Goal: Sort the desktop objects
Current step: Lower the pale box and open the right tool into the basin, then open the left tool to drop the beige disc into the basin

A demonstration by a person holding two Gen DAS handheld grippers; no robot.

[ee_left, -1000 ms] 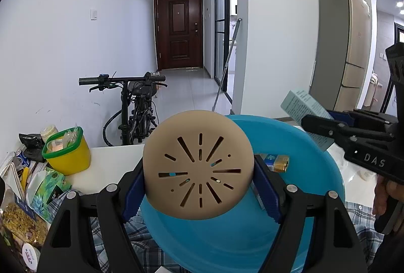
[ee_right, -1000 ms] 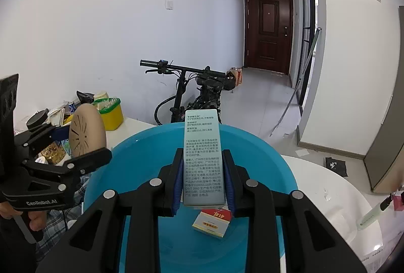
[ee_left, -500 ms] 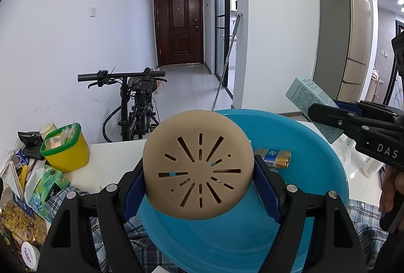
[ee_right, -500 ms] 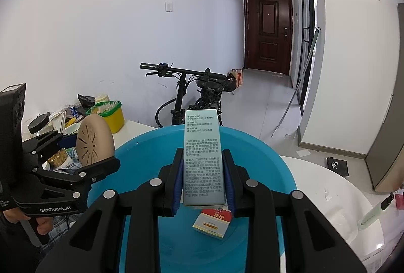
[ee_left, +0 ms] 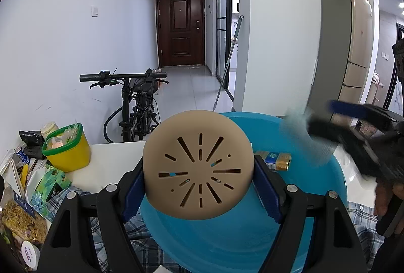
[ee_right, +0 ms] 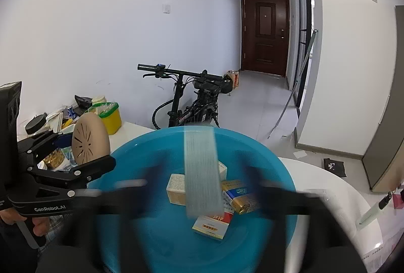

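My left gripper (ee_left: 199,180) is shut on a tan round disc with slots (ee_left: 199,164), held upright over the near rim of a blue plastic basin (ee_left: 315,187). That disc (ee_right: 89,139) shows at the left of the right wrist view. My right gripper (ee_right: 202,187) hangs over the basin (ee_right: 151,159), and its jaws are opening, blurred and spread wide. A pale green box (ee_right: 202,169) is between them, blurred and clear of both pads. Several small boxes lie in the basin, among them a gold and blue one (ee_right: 242,197) and a red and white one (ee_right: 212,223).
A yellow tub with a green rim (ee_left: 67,149) and snack packets (ee_left: 38,184) crowd the white table's left end. A checked cloth (ee_left: 361,222) lies under the basin. A bicycle (ee_left: 136,106) stands behind the table. A white marker (ee_right: 373,212) lies at the right.
The right jaws have sprung apart from the pale green box, which now blurs over the basin. The left gripper and its disc have stayed put.
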